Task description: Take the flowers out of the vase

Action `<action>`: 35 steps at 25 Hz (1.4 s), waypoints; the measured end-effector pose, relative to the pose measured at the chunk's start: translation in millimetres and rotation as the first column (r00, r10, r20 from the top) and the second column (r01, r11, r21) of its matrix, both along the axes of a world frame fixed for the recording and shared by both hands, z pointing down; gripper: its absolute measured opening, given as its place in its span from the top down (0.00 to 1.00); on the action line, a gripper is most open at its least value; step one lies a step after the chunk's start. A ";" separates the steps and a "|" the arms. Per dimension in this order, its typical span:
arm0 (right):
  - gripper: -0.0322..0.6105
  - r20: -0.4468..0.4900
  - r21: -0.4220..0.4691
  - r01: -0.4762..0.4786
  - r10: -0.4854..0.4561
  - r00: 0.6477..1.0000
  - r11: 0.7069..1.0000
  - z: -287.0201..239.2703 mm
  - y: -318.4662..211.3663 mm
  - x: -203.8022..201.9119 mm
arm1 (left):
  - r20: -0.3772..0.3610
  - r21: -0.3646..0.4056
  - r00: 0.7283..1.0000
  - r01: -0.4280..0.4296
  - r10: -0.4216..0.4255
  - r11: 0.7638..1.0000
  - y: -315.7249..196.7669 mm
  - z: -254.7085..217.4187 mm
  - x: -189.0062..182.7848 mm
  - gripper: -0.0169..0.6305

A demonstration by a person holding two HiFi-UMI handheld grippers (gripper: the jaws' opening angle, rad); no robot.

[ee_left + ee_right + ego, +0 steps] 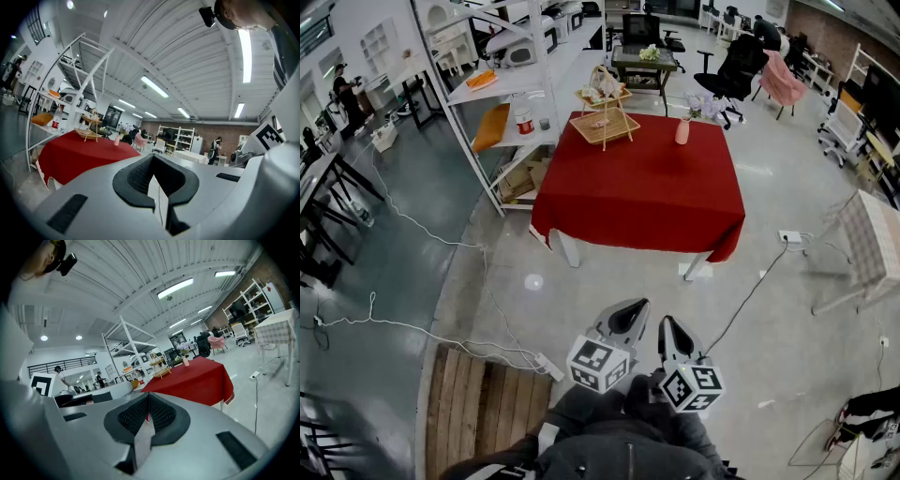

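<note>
Left tongs (637, 307) and right tongs (665, 322) are hanging closed, empty, well off the red table (647, 197). Its far-edge vase (682, 131) is showing no clear flowers; any grasp is needing opened jaws.
</note>
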State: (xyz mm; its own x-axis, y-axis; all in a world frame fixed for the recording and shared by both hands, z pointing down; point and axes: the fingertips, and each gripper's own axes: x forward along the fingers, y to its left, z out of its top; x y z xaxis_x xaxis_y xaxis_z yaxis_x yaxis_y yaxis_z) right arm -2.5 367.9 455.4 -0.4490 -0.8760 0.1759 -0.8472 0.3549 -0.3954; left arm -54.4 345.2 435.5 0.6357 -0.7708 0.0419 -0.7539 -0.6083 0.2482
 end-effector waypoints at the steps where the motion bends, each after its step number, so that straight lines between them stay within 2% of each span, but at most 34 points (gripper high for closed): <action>1: 0.93 0.001 -0.003 -0.003 0.003 1.000 1.000 1.7 4.4 -4.1 | 0.002 0.000 1.000 0.002 -0.002 1.000 4.6 1.1 -4.4 0.96; 7: 0.93 -0.002 -0.022 -0.014 0.014 1.000 1.000 14.1 32.7 -25.9 | 0.004 0.004 1.000 -0.001 0.001 1.000 35.3 10.0 -26.4 0.96; 12: 0.93 0.008 -0.021 -0.060 0.060 0.998 0.998 19.5 49.0 -28.2 | 0.019 -0.016 0.999 -0.030 0.031 0.999 51.9 24.3 -30.1 0.96; 18: 0.93 0.003 -0.033 -0.083 0.083 0.997 0.996 21.9 48.1 -27.7 | 0.033 -0.017 0.998 -0.057 0.058 0.998 48.5 28.5 -25.7 0.96; 24: 0.93 0.010 -0.015 -0.063 0.063 0.998 0.998 16.7 3.4 -29.0 | 0.042 0.002 0.998 -0.045 0.045 0.999 8.2 24.6 -22.3 0.96; 35: 0.93 0.015 0.024 -0.037 0.037 0.999 0.999 -3.6 -126.7 -4.5 | 0.055 0.029 0.998 -0.014 0.013 0.999 -109.1 8.5 4.4 0.96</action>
